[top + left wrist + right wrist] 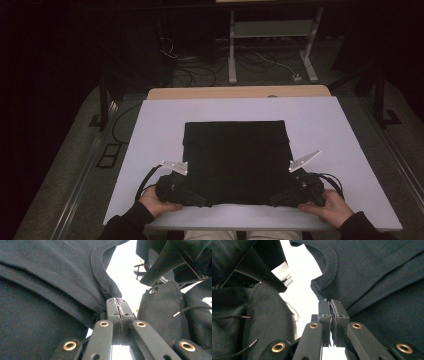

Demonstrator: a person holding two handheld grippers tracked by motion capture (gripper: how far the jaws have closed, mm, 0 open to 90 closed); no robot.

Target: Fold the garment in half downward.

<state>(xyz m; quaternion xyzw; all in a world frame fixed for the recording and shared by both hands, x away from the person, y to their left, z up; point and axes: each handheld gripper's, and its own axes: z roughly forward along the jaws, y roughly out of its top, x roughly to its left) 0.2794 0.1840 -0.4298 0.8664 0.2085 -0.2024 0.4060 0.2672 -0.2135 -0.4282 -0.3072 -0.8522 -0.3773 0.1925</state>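
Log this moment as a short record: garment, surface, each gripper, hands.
garment: black T-shirt, folded into a rough rectangle, lying flat
surface: white board on a wooden table
left gripper: jaws shut, pinching the shirt's fabric by the collar seam, at the near left corner
right gripper: jaws shut, pinching the shirt's fabric by the collar seam, at the near right corner
left hand: resting on the board's near edge
right hand: resting on the board's near edge
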